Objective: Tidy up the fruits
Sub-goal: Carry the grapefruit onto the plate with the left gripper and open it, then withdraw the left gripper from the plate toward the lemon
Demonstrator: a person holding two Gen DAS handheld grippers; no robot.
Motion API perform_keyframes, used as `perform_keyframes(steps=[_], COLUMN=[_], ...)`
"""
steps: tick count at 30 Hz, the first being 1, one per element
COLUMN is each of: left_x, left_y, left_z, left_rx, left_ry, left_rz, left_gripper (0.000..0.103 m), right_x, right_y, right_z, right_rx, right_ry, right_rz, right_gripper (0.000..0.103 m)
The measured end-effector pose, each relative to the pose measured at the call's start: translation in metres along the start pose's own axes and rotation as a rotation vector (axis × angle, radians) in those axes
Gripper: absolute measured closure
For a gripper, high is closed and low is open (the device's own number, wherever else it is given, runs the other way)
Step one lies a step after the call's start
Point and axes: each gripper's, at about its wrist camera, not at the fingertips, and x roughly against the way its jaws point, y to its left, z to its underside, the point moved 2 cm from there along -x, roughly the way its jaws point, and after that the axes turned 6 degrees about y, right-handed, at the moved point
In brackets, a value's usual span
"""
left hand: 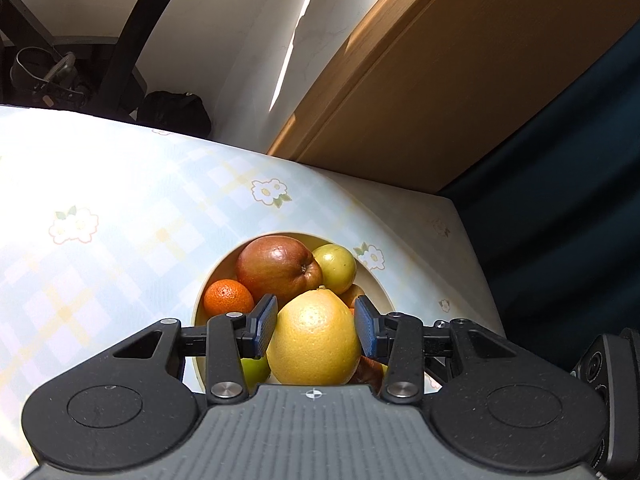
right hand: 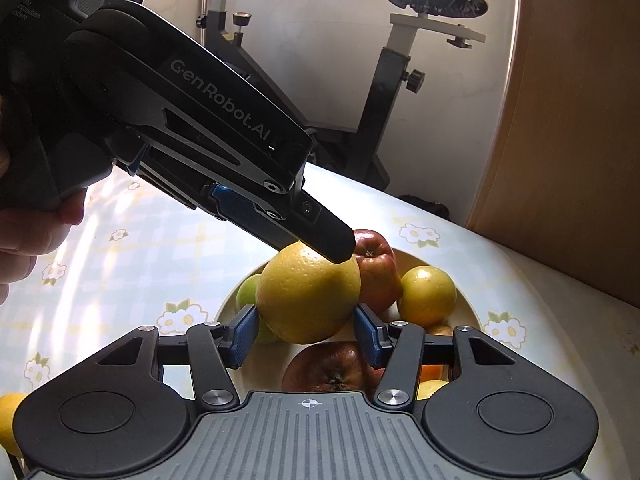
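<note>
A large yellow grapefruit point(left hand: 316, 340) point(right hand: 308, 296) hangs just above a cream bowl point(left hand: 374, 280) point(right hand: 466, 320) full of fruit. My left gripper point(left hand: 316, 326) is shut on it, blue pads pressed to its left and right sides. My right gripper point(right hand: 306, 334) is shut on the same fruit lower down, a pad on each flank. In the right wrist view the left gripper point(right hand: 334, 250) reaches in from the upper left, one finger lying on top of the grapefruit. In the bowl lie a red apple point(left hand: 276, 268) point(right hand: 376, 268), a yellow-green fruit point(left hand: 336, 266) point(right hand: 428, 296), a mandarin point(left hand: 228, 298) and another red apple point(right hand: 332, 368).
The bowl stands on a flowered, checked tablecloth point(left hand: 100, 220) point(right hand: 160, 248) near the table's right edge. A wooden panel point(left hand: 440, 100) and an exercise bike point(right hand: 384, 100) stand behind. A person's hand point(right hand: 28, 236) holds the left gripper. A yellow fruit point(right hand: 8, 420) lies at the left edge.
</note>
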Motion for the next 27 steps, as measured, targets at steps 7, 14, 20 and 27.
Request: perform_keyframes(steps=[7, 14, 20, 27], left_x=[0.018, 0.051, 0.082, 0.118], left_y=[-0.003, -0.006, -0.001, 0.012], left_z=[0.005, 0.024, 0.052, 0.091], left_rx=[-0.014, -0.064, -0.064, -0.058], left_ry=[-0.045, -0.118, -0.164, -0.207], left_rz=[-0.012, -0.096, -0.151, -0.218], left_gripper=[0.060, 0.060, 0.060, 0.060], right_x=[0.008, 0.038, 0.066, 0.087], right_y=[-0.002, -0.004, 0.007, 0.029], right_z=[0.003, 0.013, 0.030, 0.054], right_rx=[-0.001, -0.071, -0.140, -0.221], right_ry=[-0.007, -0.059, -0.119, -0.173], right_rz=[0.052, 0.084, 0.084, 0.073], right_gripper=[0.054, 0.055, 0.055, 0.055])
